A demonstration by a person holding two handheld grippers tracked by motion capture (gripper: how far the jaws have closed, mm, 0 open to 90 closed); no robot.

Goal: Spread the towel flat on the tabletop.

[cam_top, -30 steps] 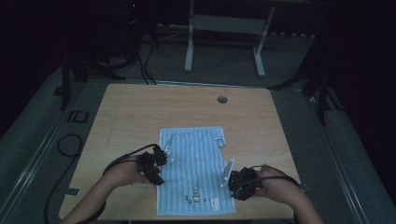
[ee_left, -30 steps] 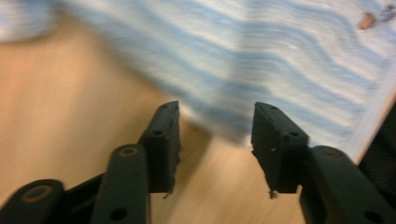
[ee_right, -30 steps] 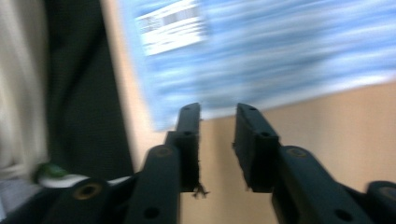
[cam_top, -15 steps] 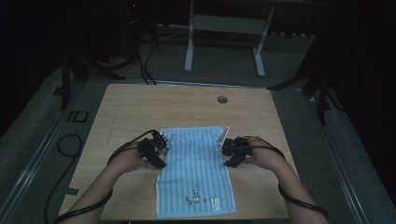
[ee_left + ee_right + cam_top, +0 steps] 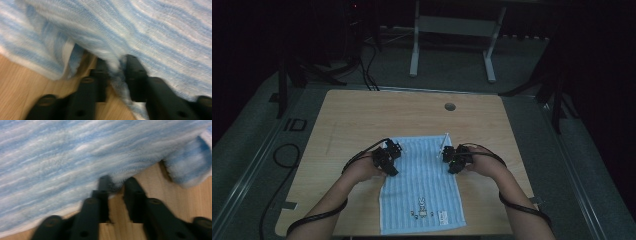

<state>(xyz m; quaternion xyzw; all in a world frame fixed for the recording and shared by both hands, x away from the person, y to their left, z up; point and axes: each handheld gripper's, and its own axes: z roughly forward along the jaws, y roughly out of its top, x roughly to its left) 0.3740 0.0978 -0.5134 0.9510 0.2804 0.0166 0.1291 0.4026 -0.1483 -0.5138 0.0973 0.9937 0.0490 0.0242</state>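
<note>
Left gripper (image 5: 387, 156) and right gripper (image 5: 456, 158) held level, forearms angled inward from below, each gripper's fingers (image 5: 135, 72) pinched onto cloth between them.

"ID" is showing in dark letters on the grey floor (image 5: 272, 150) just left of the table (image 5: 362, 115); a small white tag (image 5: 443, 216) and dark printed marks (image 5: 422, 205) are sitting near the towel's (image 5: 422, 170) near edge, too small to read; nothing else legible.

Dim light is leaving the high view murky, its far floor sinking into black. Both gripper views are looking brighter but smeared, perhaps by motion, softening the blue-and-white striped terry towel (image 5: 155, 32).
</note>
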